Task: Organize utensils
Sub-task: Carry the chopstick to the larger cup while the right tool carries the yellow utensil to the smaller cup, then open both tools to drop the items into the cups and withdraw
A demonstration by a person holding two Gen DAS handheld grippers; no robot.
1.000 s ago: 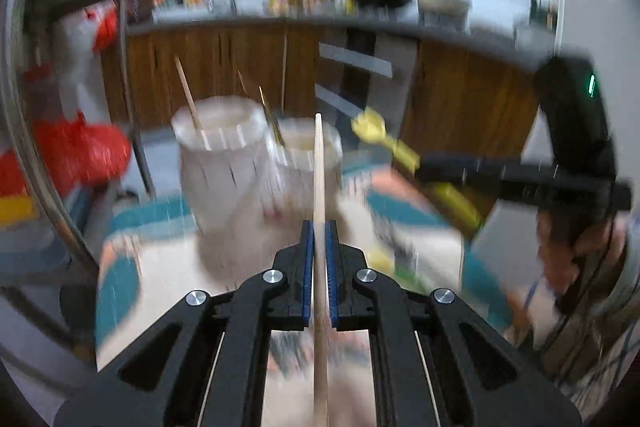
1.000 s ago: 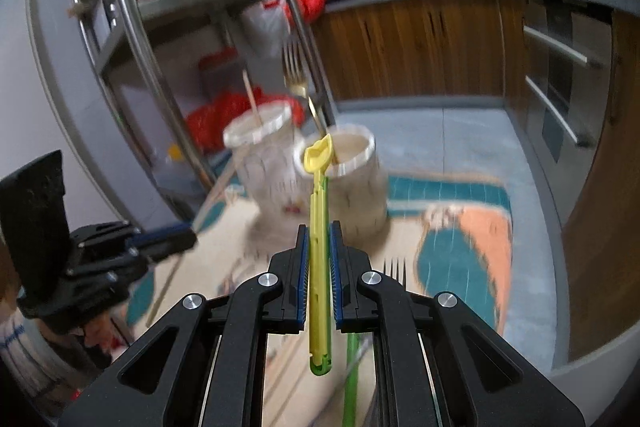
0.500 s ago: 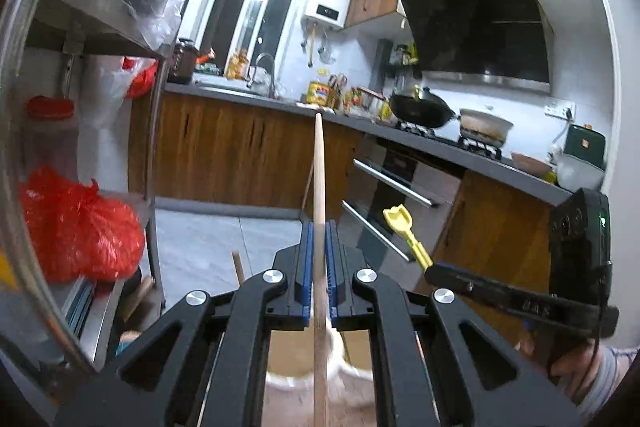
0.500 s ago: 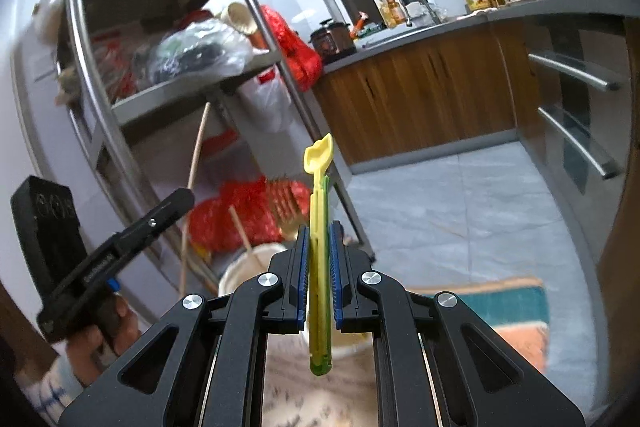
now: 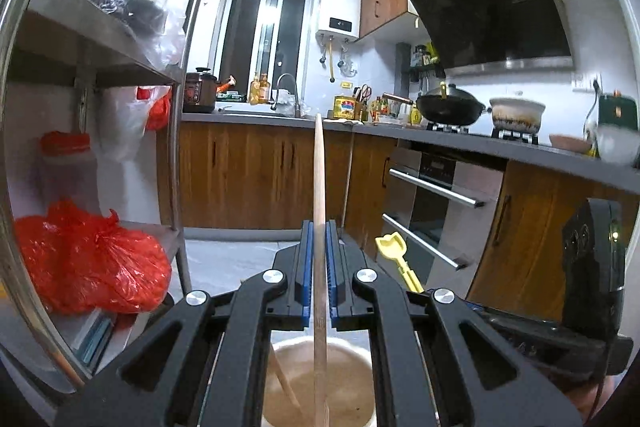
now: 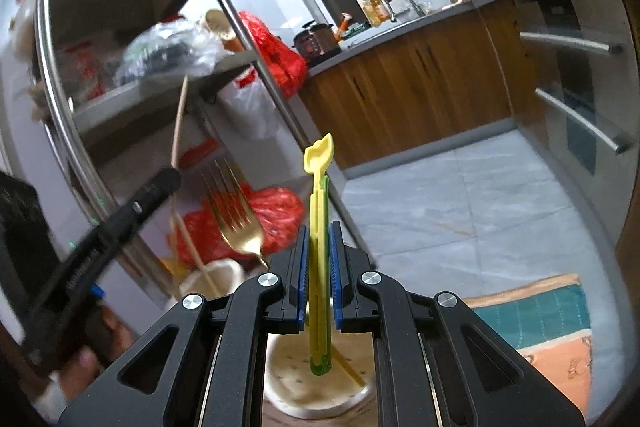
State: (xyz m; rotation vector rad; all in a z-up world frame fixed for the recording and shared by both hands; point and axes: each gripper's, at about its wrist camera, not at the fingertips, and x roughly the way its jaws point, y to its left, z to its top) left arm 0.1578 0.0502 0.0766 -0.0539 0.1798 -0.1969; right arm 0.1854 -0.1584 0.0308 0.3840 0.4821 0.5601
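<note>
My left gripper (image 5: 319, 227) is shut on a wooden chopstick (image 5: 319, 167) that stands nearly upright, its lower end over the mouth of a white holder cup (image 5: 352, 383). Another chopstick (image 5: 286, 385) leans inside that cup. My right gripper (image 6: 319, 231) is shut on a yellow-and-green plastic utensil (image 6: 319, 183), upright, its green lower end inside a second white holder cup (image 6: 288, 375). A gold fork (image 6: 236, 211) stands in that cup. The left gripper (image 6: 170, 179) with its chopstick (image 6: 180, 115) shows at the left of the right wrist view, over the neighbouring cup (image 6: 224, 273).
A steel shelf rack (image 5: 100, 27) with red bags (image 5: 88, 263) stands close on the left. Wooden kitchen cabinets (image 5: 248, 175) and an oven (image 5: 432, 203) lie beyond a tiled floor (image 6: 460, 207). A patterned teal and orange cloth (image 6: 548, 315) covers the table at right.
Both grippers have moved in over the holder cups and tilted upward, so the cups now sit beneath the jaws. The chopstick and the yellow utensil stay gripped throughout.
</note>
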